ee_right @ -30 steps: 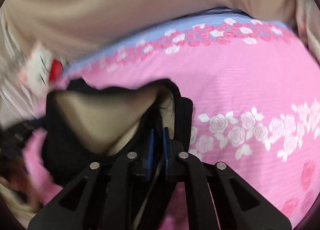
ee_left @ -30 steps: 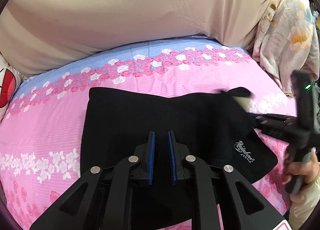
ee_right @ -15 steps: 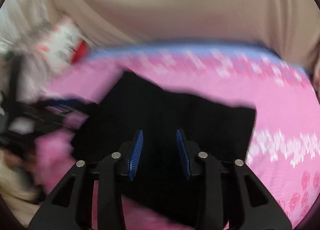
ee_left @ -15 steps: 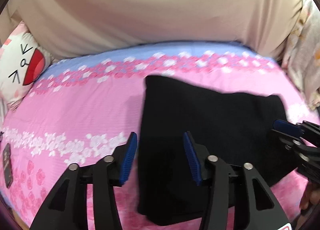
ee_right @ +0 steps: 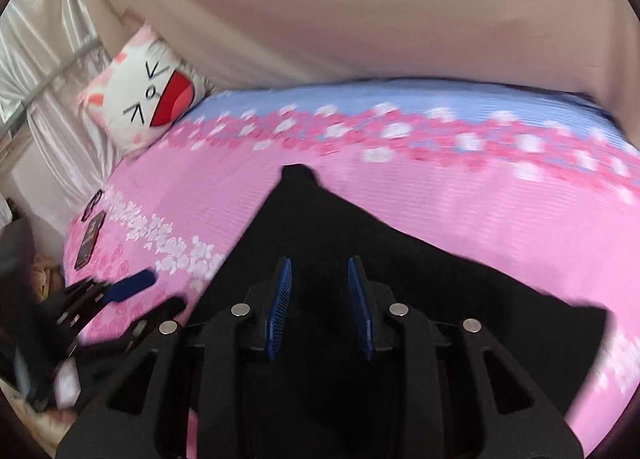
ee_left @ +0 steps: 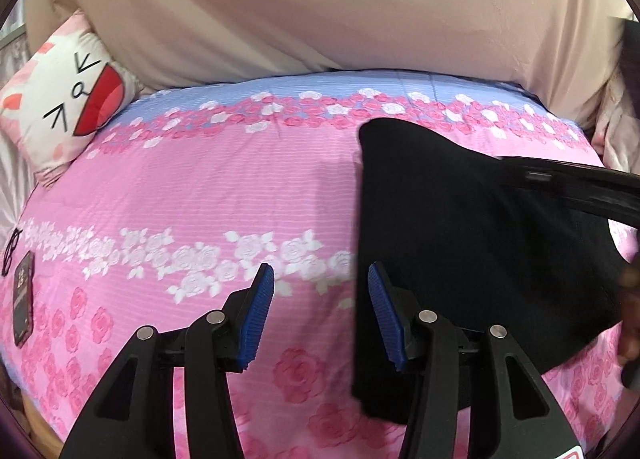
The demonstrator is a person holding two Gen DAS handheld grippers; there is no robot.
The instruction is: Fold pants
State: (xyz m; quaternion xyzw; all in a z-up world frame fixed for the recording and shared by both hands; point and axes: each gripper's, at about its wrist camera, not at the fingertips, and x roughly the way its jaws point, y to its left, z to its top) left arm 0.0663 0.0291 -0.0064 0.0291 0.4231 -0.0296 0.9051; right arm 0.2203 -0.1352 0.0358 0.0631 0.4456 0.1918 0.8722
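Pants (ee_left: 472, 243) rt of left tongs (ee_left: 320, 291); under right tongs (ee_right: 319, 287) (both spread, nothing held).

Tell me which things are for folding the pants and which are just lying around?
For the job: black pants, left gripper, right gripper.

Just lying around: cat-face pillow, phone, glasses, on the pink flowery bedsheet.

Pants (ee_left: 472, 243) on bedspread (ee_left: 224, 195)
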